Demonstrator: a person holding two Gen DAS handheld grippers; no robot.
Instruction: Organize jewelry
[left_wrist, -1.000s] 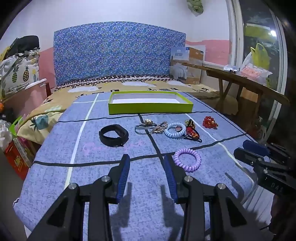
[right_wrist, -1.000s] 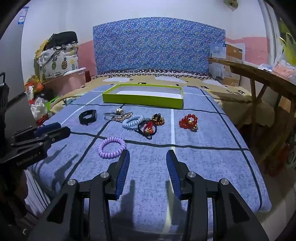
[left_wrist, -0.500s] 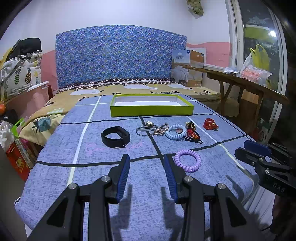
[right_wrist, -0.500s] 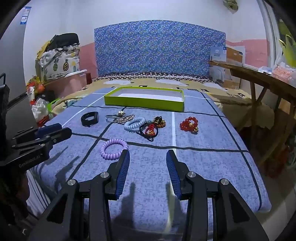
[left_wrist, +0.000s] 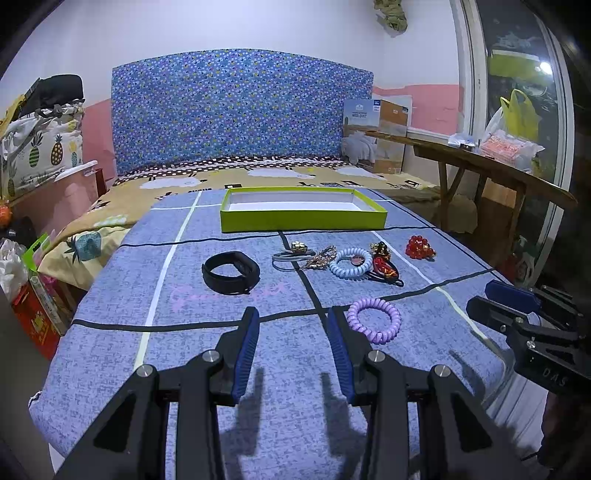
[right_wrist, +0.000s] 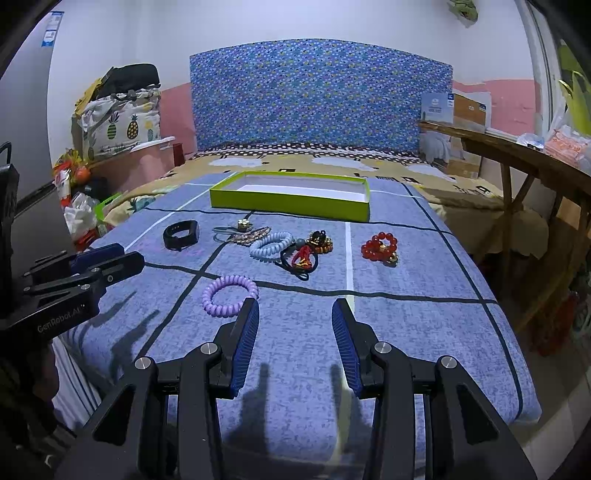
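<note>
Left wrist — right tool (left_wrist: 480, 299) cut off.

Tangled beside the pale blue coil tie (left_wrist: 350, 262): small gold and red trinkets (left_wrist: 382, 260), too small to identify. Cut off by frame edge: right gripper (left_wrist: 506, 302), wooden bench (right_wrist: 524, 158).

Lime-green tray (left_wrist: 303, 218), purple coil band (left_wrist: 374, 320), black wristband (left_wrist: 230, 272), red beads (left_wrist: 419, 248), blue speckled headboard (left_wrist: 236, 114)
</note>
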